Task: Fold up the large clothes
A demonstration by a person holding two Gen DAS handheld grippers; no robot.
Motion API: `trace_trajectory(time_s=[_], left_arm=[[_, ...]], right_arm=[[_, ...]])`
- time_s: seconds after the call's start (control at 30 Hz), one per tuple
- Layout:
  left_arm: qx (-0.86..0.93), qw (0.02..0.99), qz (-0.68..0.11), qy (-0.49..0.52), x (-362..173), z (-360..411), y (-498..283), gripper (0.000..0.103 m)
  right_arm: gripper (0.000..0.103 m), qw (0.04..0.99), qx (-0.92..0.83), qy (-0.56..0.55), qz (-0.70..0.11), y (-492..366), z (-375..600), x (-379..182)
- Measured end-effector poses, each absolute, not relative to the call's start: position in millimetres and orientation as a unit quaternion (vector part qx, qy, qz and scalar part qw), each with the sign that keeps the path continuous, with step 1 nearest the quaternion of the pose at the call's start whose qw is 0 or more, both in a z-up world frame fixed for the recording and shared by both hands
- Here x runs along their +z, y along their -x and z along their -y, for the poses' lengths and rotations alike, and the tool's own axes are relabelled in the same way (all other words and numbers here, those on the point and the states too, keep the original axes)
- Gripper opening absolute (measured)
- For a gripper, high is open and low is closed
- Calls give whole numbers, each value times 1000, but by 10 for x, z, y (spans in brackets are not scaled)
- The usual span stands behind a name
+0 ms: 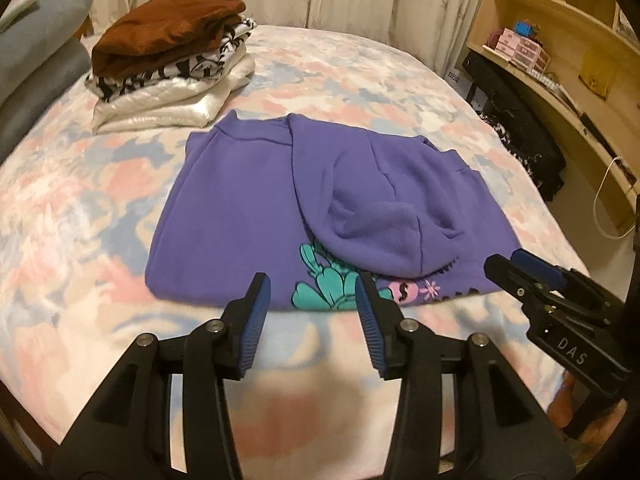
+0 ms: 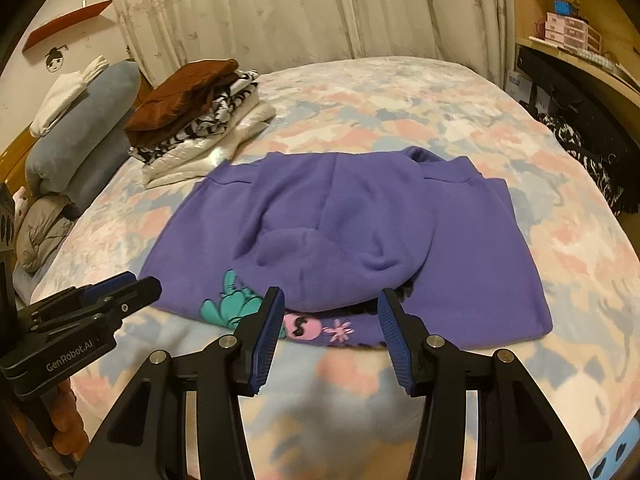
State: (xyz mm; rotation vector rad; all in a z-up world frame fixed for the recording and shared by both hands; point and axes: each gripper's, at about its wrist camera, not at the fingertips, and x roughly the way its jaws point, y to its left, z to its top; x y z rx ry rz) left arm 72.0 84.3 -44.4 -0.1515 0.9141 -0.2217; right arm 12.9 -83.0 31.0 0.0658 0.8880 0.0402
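Observation:
A purple hoodie [image 1: 248, 216] with a teal and pink print lies partly folded on the bed, its hood and sleeves laid over the body; it also shows in the right wrist view [image 2: 352, 216]. My left gripper [image 1: 312, 304] is open and empty, just above the hoodie's near hem. My right gripper [image 2: 330, 314] is open and empty, at the near hem by the pink print. The right gripper also shows in the left wrist view [image 1: 520, 268], and the left gripper in the right wrist view [image 2: 132, 286].
A stack of folded clothes [image 1: 168, 60], brown on top, sits at the bed's far left. Grey pillows [image 2: 80, 128] lie at the left. The bed [image 1: 360, 80] has a pastel patterned cover. Wooden shelves [image 1: 560, 20] and dark clothing [image 1: 516, 128] are at the right. Curtains hang behind.

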Motion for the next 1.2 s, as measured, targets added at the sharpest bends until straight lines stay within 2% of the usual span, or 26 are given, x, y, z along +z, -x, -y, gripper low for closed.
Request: trace_trajectory(time_s=[0.13,0.3,0.57,1.07,1.1,1.17,1.2], left_arm=[[-129,876,-448,125,-571,-975,-646,61],[-143,844,-467,222,-957,-1205,-710,62],[-109,808,-491,306,-1609,-1485,-921,62],[-98,825,-460,312,-1799,-1533,-1624,61],[-97,828,-456,312,-1787,-1543,-1679,60],[-92,834,-448,310,-1757,-1538,-1784,48],[-89,839,-440,308,-1728,-1545,-1823,39]], right_arm=[[49,902,29,-27,-430,-24,703,328],[49,899,41,-28,-436,-12,577,230],[49,893,46,-22,-447,-310,603,-28],[49,883,46,-23,-466,-972,627,-436],[49,884,45,-23,-465,-1005,637,-437],[47,889,41,-22,-455,-1089,659,-415],[46,892,39,-22,-450,-1103,658,-395]])
